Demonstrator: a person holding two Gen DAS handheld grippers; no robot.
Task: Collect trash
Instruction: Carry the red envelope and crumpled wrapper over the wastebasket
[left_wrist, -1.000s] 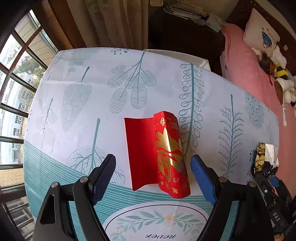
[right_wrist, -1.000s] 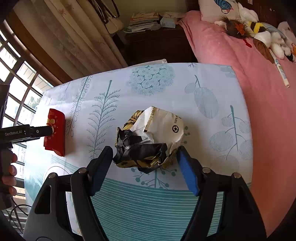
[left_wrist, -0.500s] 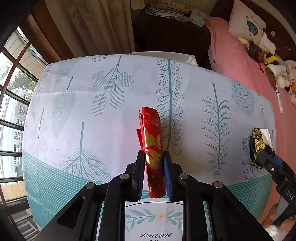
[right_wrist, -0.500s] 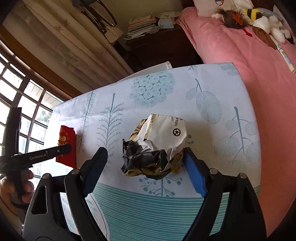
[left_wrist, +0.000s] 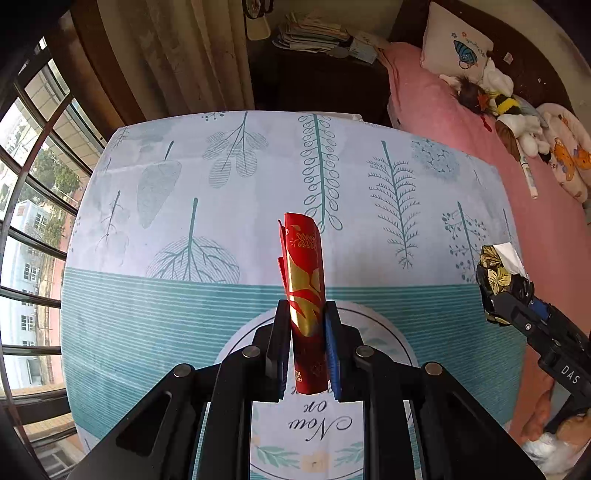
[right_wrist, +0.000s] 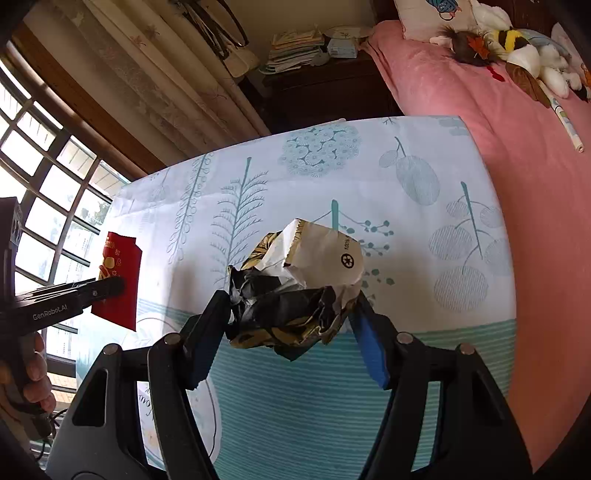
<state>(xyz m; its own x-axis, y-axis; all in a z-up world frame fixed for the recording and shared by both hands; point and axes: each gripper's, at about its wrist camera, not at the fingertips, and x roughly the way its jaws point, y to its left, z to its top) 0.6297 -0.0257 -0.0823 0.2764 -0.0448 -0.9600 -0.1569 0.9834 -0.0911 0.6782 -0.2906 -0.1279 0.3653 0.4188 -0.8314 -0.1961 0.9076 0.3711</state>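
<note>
A folded red envelope with gold print (left_wrist: 301, 251) stands upright in my left gripper (left_wrist: 306, 308), which is shut on its lower half and holds it above the tablecloth. The right wrist view shows the same envelope (right_wrist: 122, 258) at the left, off the table. My right gripper (right_wrist: 290, 301) has a crumpled paper bag (right_wrist: 321, 254), white, black and gold, between its jaws. They are closing, and both pads touch the bag's sides. The left wrist view shows that bag (left_wrist: 496, 269) at the right edge, at the right gripper's tip.
The table carries a pale cloth with teal plant prints (left_wrist: 184, 184). A pink bed (left_wrist: 443, 110) with plush toys (left_wrist: 509, 107) runs along its right side. A dark nightstand with stacked papers (left_wrist: 314, 33) stands behind, and barred windows (left_wrist: 33, 221) line the left.
My left gripper went from wide open around the flat envelope to shut on it, and lifted it off the cloth. The right jaws drew in against the crumpled bag.
</note>
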